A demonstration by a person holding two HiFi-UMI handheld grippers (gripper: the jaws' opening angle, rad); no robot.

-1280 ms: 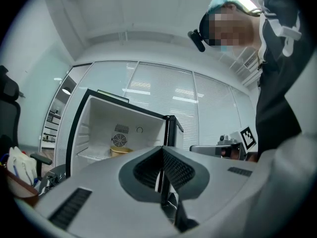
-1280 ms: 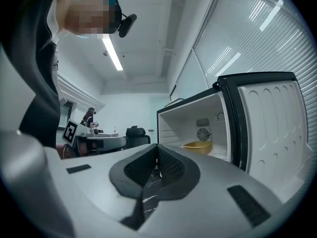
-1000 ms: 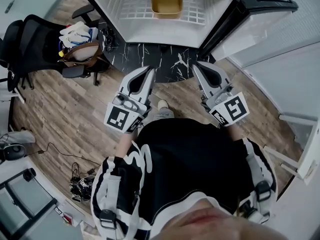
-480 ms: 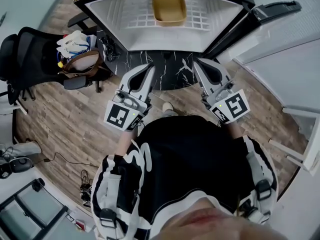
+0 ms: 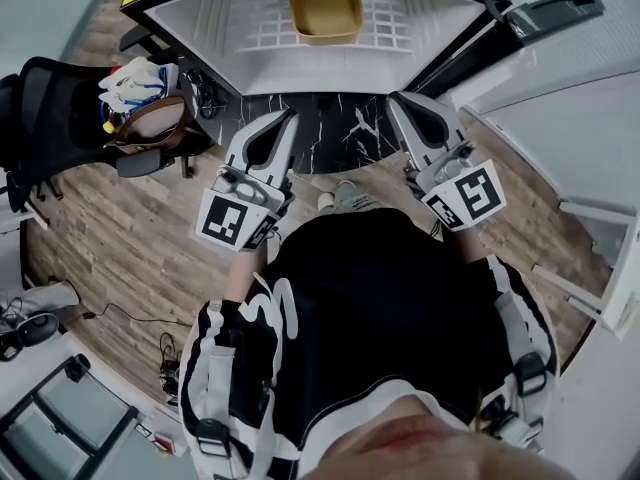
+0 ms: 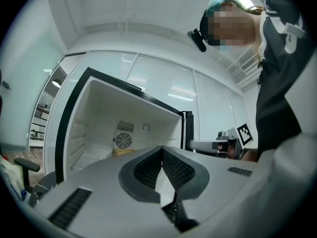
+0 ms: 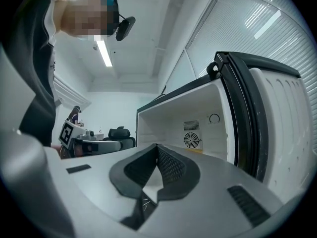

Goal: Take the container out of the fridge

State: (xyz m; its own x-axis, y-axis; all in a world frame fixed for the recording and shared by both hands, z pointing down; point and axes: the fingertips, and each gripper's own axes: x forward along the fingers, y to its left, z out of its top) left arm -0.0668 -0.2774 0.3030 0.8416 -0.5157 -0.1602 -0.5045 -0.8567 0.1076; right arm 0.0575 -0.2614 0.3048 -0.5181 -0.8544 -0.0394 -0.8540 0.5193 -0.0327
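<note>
Both hands have edged forward toward the open white fridge (image 5: 440, 13). The grey left gripper (image 5: 290, 118) and grey right gripper (image 5: 396, 101) have their jaws pressed together and hold nothing. The tan rectangular plastic container (image 5: 325, 8) sits untouched on the white wire shelf (image 5: 400, 30), well ahead of them, so the reach has likely only begun.

White wire shelf (image 5: 392, 23) inside the open fridge (image 5: 200, 16), bearing one yellow container (image 5: 325, 10) near its middle.
</note>
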